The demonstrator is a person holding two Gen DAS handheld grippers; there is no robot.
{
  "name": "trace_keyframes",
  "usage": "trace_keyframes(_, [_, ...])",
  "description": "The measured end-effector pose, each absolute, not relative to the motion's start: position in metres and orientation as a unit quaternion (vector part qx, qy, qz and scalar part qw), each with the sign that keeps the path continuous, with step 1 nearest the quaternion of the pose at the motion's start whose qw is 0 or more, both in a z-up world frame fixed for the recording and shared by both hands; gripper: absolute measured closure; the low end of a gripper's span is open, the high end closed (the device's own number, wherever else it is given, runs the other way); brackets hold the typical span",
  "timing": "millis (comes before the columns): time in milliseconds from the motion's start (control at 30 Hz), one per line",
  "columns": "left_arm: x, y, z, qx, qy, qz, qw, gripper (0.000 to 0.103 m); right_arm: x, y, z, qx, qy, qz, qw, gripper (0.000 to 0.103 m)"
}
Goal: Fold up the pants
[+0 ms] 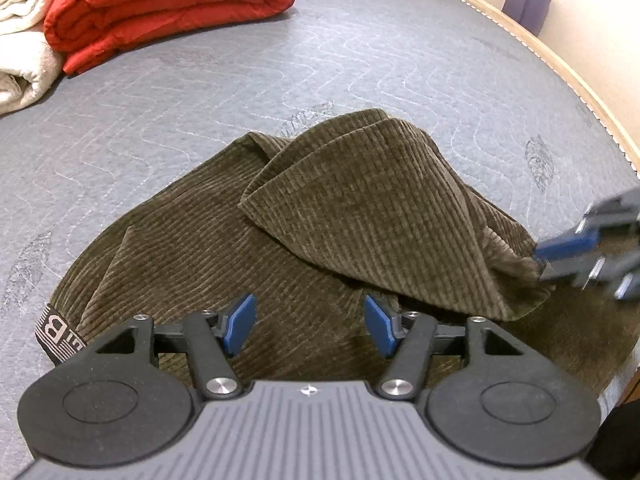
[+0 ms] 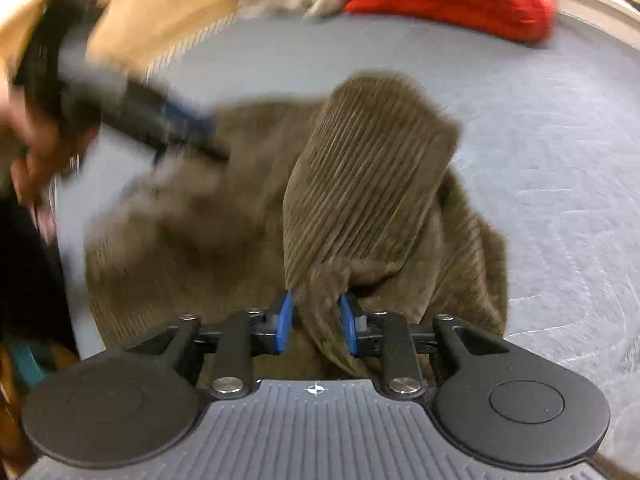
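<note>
Quilted grey mattress (image 1: pixel 360 60) carries olive corduroy pants (image 1: pixel 224 240), half-folded near its front edge. Right gripper (image 2: pixel 316 322) pinches a bunched leg hem; left gripper (image 1: pixel 310 326) hovers open, empty. Best: carry hem flat across, align edges, then release.

We see soft, even indoor light and strong fisheye bending at the edges; the right wrist view is motion-blurred.

A folded red blanket (image 1: pixel 168 12) lies on the grey quilted mattress (image 1: pixel 360 60), touching rolled white towels (image 1: pixel 24 40) at its side.
</note>
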State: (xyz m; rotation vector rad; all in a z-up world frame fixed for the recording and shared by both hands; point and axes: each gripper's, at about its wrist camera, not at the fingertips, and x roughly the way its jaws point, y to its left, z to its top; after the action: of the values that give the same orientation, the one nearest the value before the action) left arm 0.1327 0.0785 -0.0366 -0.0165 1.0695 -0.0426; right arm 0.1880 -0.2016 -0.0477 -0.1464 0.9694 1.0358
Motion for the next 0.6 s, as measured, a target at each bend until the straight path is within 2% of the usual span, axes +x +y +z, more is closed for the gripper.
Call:
trace_keyframes(100, [0.134,0.081,-0.038,-0.010,0.511,-0.013,0.860,0.036,0.211,-0.226,-0.034,0.023,0.430,0.434,0.791,0.062])
trace_keyframes(267, [0.134,0.080,-0.040,-0.007,0.512,-0.011,0.859,0.036,0.245,-0.236,-0.055,0.108,0.458,0.339,0.815,0.059])
trace_keyframes(600, [0.136,0.088,-0.039,-0.011,0.516,-0.004,0.856,0.036,0.269,-0.193,-0.099,0.127,0.511,0.338,0.780,0.057])
